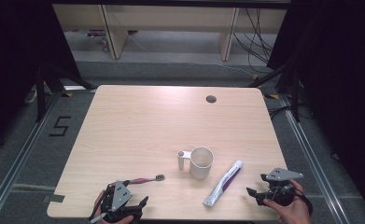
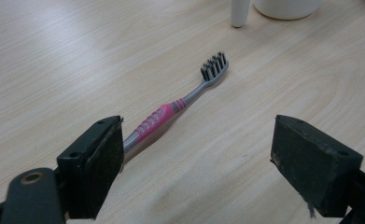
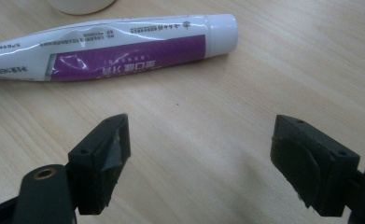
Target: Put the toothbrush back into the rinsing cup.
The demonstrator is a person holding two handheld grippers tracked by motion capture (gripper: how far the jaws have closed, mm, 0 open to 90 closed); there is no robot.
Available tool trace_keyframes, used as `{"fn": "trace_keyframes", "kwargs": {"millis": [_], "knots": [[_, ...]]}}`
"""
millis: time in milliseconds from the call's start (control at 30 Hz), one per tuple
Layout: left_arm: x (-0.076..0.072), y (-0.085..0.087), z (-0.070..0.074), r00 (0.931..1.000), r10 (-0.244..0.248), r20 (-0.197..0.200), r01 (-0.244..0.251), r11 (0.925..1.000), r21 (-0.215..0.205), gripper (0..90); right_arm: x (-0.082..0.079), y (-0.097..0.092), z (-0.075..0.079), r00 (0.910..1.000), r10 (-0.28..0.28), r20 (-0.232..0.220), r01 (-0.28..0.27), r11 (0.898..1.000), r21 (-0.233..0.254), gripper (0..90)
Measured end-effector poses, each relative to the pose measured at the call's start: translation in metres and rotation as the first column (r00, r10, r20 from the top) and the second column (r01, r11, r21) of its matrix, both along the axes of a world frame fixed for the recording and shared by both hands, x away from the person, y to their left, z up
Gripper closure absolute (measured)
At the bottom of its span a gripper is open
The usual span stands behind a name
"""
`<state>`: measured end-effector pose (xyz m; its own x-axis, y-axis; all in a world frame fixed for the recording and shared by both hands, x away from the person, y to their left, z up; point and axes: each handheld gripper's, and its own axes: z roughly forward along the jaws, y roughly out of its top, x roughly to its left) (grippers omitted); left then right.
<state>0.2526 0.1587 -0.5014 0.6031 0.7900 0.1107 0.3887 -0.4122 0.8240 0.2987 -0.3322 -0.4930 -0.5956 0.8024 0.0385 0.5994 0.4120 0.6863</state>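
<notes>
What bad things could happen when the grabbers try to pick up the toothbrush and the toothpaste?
The toothbrush lies flat and thin on the table, off toward one jaw of the open left hand-held gripper, so the jaws might close beside it or flick it away.

The toothpaste tube is round and shiny; the open right hand-held gripper might let it slip or roll.

The white mug stands close to both and could get bumped.
</notes>
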Motion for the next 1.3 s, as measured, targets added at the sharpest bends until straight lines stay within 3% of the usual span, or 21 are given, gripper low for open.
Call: {"fn": "trace_keyframes", "kwargs": {"millis": [167, 233, 267, 333, 500, 533, 600, 767, 800, 1000, 1300], "knots": [[0.000, 0.000, 0.000, 1.0000, 0.000, 0.000, 0.000, 1.0000, 0.001, 16.9, 0.000, -0.001, 0.001, 1.0000, 0.002, -0.004, -0.002, 1.000, -0.003, 21.1], [0.000, 0.000, 0.000, 1.0000, 0.000, -0.001, 0.000, 1.0000, 0.002, 16.9, 0.002, -0.003, 0.001, 0.9996, 0.026, 0.014, -0.026, 1.000, -0.014, 21.2], [0.000, 0.000, 0.000, 1.0000, 0.001, -0.001, -0.001, 1.0000, 0.003, 16.9, 0.004, -0.004, 0.000, 0.9978, 0.045, 0.048, -0.043, 0.998, -0.035, 21.2], [0.000, 0.000, 0.000, 1.0000, 0.001, -0.001, -0.001, 1.0000, 0.001, 16.9, 0.002, -0.002, 0.001, 0.9996, 0.028, 0.009, -0.028, 1.000, -0.010, 21.3], [0.002, 0.000, -0.001, 0.9999, -0.015, 0.000, 0.015, 0.9999, -0.007, 17.0, 0.002, -0.002, 0.000, 0.9996, 0.024, 0.015, -0.023, 1.000, -0.014, 21.7], [0.002, 0.001, 0.000, 0.9998, -0.018, -0.009, 0.019, 0.9995, 0.024, 16.9, 0.002, -0.002, 0.001, 0.9994, 0.026, 0.020, -0.026, 1.000, -0.015, 21.9], [0.002, 0.000, -0.001, 0.9997, -0.020, -0.017, 0.020, 0.9998, 0.006, 16.3, 0.002, -0.002, 0.001, 0.9996, 0.025, 0.015, -0.025, 1.000, -0.013, 22.1], [0.005, 0.003, 0.000, 0.9981, -0.055, -0.028, 0.057, 0.9970, 0.053, 16.1, 0.002, -0.002, 0.001, 0.9995, 0.026, 0.019, -0.026, 1.000, -0.014, 22.1], [0.004, 0.002, 0.000, 0.9982, -0.053, -0.028, 0.054, 0.9980, 0.032, 16.0, 0.001, -0.001, 0.001, 0.9998, 0.020, 0.005, -0.020, 1.000, -0.009, 22.2], [0.005, 0.002, 0.004, 0.9964, -0.074, -0.041, 0.077, 0.9950, 0.064, 16.7, 0.001, -0.001, 0.001, 0.9998, 0.019, 0.005, -0.019, 1.000, -0.006, 22.2], [0.020, 0.012, 0.016, 0.9926, -0.096, -0.075, 0.105, 0.9868, 0.123, 27.1, 0.002, -0.002, 0.001, 0.9994, 0.028, 0.017, -0.028, 1.000, -0.004, 22.4]]}}
